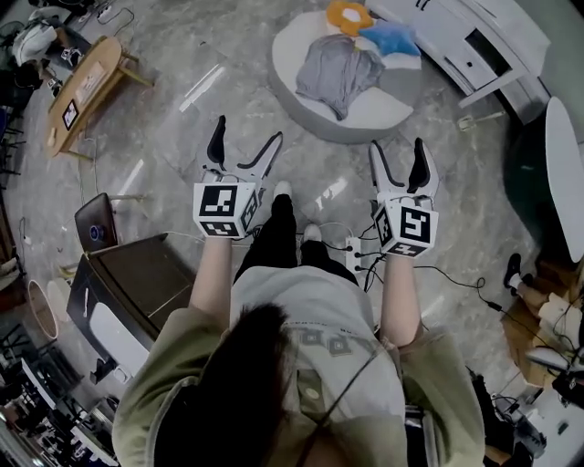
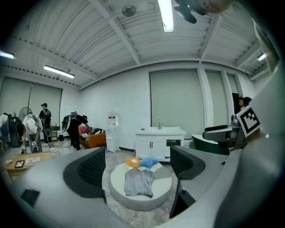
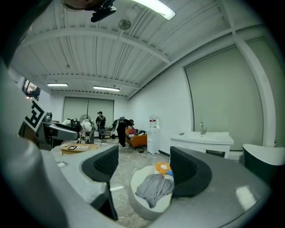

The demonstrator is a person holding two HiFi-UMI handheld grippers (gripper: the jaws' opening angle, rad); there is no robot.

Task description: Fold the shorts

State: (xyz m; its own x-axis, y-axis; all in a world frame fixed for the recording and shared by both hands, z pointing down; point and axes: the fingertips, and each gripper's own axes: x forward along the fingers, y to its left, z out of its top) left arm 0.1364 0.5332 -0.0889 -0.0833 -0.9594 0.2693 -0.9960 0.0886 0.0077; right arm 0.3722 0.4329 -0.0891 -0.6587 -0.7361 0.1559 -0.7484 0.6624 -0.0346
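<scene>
The grey shorts (image 1: 336, 71) lie crumpled on a round white bed-like platform (image 1: 383, 109) ahead of me on the floor. They also show in the left gripper view, shorts (image 2: 139, 181), and in the right gripper view, shorts (image 3: 155, 187). My left gripper (image 1: 245, 144) is open and empty, held in the air well short of the platform. My right gripper (image 1: 399, 152) is open and empty too, at about the same height. Both point toward the platform from a distance.
An orange cushion (image 1: 348, 15) and a blue cushion (image 1: 391, 38) lie at the platform's far side. A white sink cabinet (image 1: 474, 41) stands behind it. A wooden table (image 1: 84, 87) is at far left, a dark cabinet (image 1: 146, 283) near my left. Cables and a power strip (image 1: 354, 248) lie by my feet. People stand at the room's far end (image 2: 73, 129).
</scene>
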